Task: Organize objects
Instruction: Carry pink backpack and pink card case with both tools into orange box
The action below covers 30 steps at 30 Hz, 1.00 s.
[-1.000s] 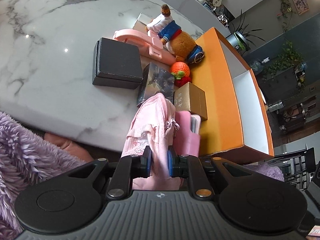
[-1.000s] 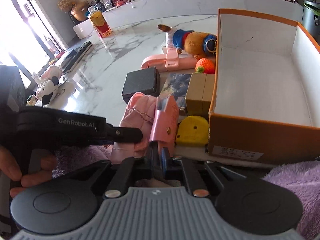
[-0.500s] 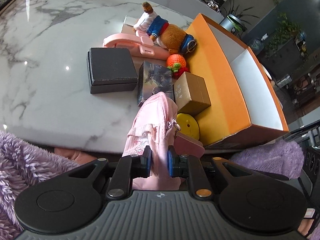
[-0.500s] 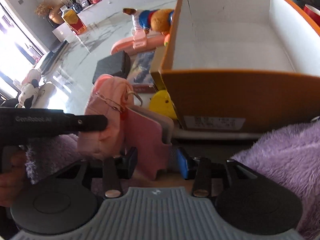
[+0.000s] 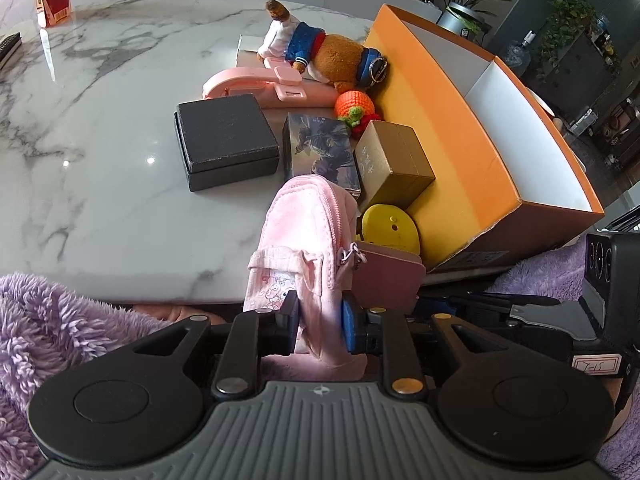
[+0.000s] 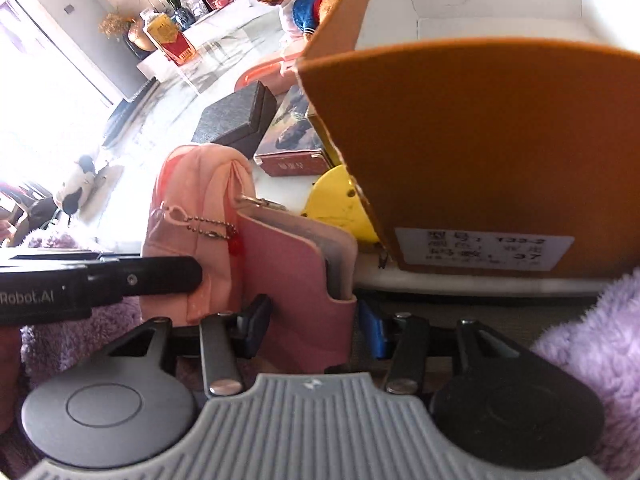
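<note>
My left gripper (image 5: 320, 322) is shut on a small pink zip pouch (image 5: 304, 236), held upright at the near table edge. A pink card wallet (image 5: 388, 276) hangs from it by a bead chain. In the right wrist view the wallet (image 6: 304, 280) stands between the wide-open fingers of my right gripper (image 6: 316, 330); the pouch (image 6: 200, 216) is to its left. The open orange box (image 5: 460, 128) with a white inside lies to the right; its wall (image 6: 480, 140) fills the right wrist view.
On the marble table (image 5: 100, 140) lie a black box (image 5: 226, 146), a picture card box (image 5: 320, 148), a gold box (image 5: 394, 160), a yellow disc (image 5: 390, 226), a knitted orange (image 5: 354, 106), a plush bear (image 5: 320, 52) and a pink stand (image 5: 260, 86). Purple fleece lies below.
My right gripper has opened and let go of the pink wallet, and has sunk lower toward the orange box's front wall. My left gripper stays shut on the pouch.
</note>
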Tool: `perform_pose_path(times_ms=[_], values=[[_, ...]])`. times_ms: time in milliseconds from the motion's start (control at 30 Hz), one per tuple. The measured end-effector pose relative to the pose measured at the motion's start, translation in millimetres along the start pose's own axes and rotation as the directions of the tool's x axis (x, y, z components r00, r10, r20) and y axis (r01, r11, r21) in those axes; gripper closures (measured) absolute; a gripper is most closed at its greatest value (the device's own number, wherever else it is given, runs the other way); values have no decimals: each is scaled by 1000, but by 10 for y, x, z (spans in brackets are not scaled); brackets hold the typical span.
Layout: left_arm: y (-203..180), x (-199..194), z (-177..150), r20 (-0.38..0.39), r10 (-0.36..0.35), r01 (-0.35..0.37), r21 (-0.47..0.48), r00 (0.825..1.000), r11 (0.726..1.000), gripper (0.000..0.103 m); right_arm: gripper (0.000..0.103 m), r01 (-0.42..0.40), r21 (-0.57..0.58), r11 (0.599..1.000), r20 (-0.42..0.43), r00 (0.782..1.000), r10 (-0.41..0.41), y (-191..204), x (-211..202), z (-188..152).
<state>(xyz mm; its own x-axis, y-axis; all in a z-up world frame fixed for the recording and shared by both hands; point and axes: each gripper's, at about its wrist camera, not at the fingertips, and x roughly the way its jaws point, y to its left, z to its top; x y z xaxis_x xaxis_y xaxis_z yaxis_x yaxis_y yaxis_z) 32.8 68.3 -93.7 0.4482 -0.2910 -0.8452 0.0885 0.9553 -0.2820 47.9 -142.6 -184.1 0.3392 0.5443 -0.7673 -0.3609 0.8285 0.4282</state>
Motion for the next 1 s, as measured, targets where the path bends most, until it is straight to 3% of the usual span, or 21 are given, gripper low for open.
perform_pose_path(times_ms=[300,433,633,767,900,1000], values=[[-11,-87,-24,29,24,-23,-13,999,1000,81,80,-75,-80,994,65,995,80,156,-259,-43],[-50,-214,-45,68,31,-30,-22,997,999,84,81,-67,-109,992,101,992,78,238,-424,-43],[-141,-578,-9,146,-45,53,-50,988,997,85,82,-82,-104,991,175,980,99,365,-859,7],[-322,-862,126,219,-119,125,-17,969,992,85,82,-93,-86,992,289,951,115,355,-1294,75],[-619,-1040,366,260,-181,173,54,948,983,85,82,-89,-48,995,433,896,101,267,-1816,209],[-913,-1036,593,258,-210,184,120,943,975,85,82,-35,-21,999,523,851,41,163,-2135,310]])
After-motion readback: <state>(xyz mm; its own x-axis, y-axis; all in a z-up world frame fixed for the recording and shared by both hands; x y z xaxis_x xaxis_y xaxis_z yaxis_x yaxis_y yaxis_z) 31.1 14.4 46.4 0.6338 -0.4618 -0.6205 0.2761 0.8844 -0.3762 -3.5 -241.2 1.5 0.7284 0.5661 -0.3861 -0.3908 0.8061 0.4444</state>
